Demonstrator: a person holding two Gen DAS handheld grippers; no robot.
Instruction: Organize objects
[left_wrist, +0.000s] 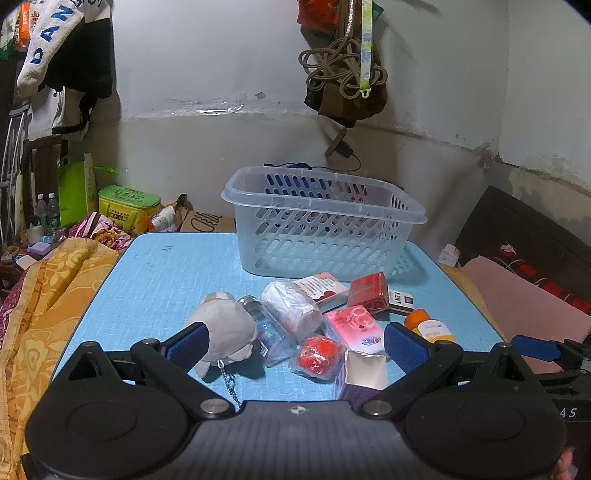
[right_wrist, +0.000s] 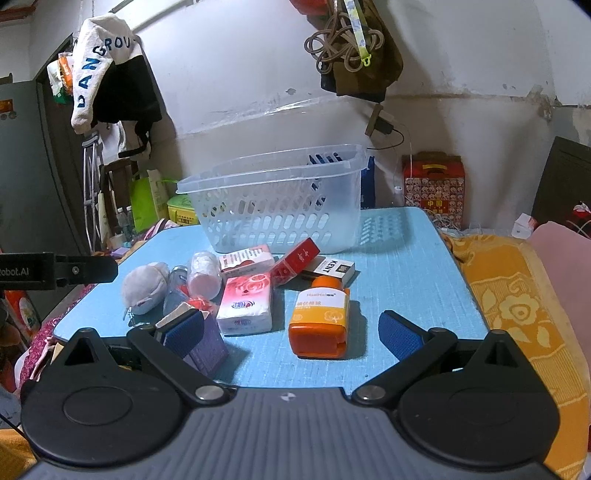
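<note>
Dim indoor light, cool and bluish, falling from above and somewhat from the left. Soft shadows thrown rightward on the bench (left_wrist: 166, 273): a perforated pattern beside the basket (left_wrist: 321, 221) in both views, a darker patch right of the orange bottle (right_wrist: 319, 317). Faint glare along a strip of clear tape on the wall (left_wrist: 218, 107) and on the wrapped red ball (left_wrist: 319, 354). Strong fisheye bending throughout, with the wall line curved and black vignetting in the upper corners. Centre reasonably sharp, print on packets partly legible; edges soft and smeared, colours noisy in the dark areas. Black body of each hand-held gripper nearly featureless in the low light.
</note>
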